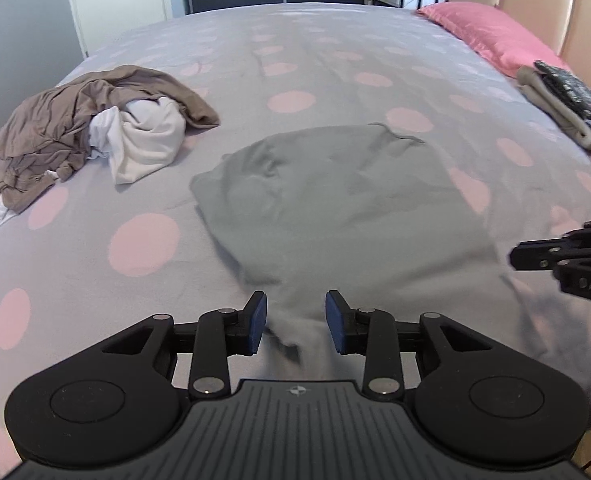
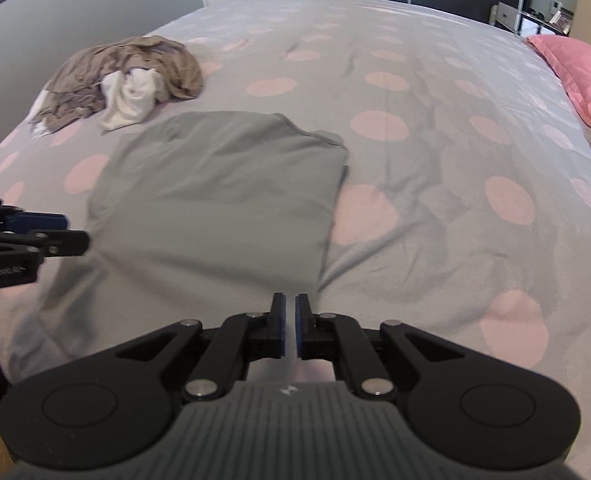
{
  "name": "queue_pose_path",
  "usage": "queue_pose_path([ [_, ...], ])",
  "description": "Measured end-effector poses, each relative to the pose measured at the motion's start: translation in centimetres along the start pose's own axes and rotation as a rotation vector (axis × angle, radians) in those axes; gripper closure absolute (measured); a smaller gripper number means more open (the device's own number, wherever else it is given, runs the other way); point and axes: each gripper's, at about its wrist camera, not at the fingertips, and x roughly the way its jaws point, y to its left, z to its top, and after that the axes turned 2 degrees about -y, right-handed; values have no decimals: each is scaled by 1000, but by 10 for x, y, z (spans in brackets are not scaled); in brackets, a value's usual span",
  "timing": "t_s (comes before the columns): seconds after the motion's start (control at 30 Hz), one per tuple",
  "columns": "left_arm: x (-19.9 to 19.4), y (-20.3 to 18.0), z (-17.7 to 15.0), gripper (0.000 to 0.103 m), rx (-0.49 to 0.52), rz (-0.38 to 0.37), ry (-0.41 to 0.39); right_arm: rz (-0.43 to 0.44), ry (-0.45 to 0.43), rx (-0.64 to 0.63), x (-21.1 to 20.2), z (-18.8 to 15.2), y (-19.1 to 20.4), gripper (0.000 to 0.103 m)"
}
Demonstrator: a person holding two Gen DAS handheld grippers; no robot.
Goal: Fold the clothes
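Two grippers hang over the near edge of the bed (image 1: 335, 40). Left gripper (image 1: 295, 326) stands open, its blue pads either side of the grey garment's (image 1: 335, 200) near hem. Right gripper (image 2: 290, 326) is nearly closed, a thin gap between pads; whether it pinches cloth I cannot tell. A clothes pile (image 1: 79, 136) lies toward the far left corner, a pink pillow (image 1: 483, 32) along the right edge.

Both units are showing the same build: left gripper (image 1: 295, 322) and right gripper (image 2: 290, 326) are wearing matte black linkage arms, silver pivot screws, blue pads (image 1: 257, 326) on the fingertips. Ribbed grey-black housing is carrying a small white emblem (image 1: 296, 391), flanked by two round black discs. White lettering is showing on the side arms, illegible.
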Motion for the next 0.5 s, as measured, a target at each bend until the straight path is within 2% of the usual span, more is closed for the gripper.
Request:
queue_pose_path([
  [0.2,4,-14,-18,74,28,-28,85,44,47,-60,2,-14,18,96],
  [0.37,13,-10,-25,75,16,-16,157,28,106,-77,15,-23,19,97],
  [0.5,18,-6,-29,75,5,-6,197,25,120,-89,18,-26,20,97],
])
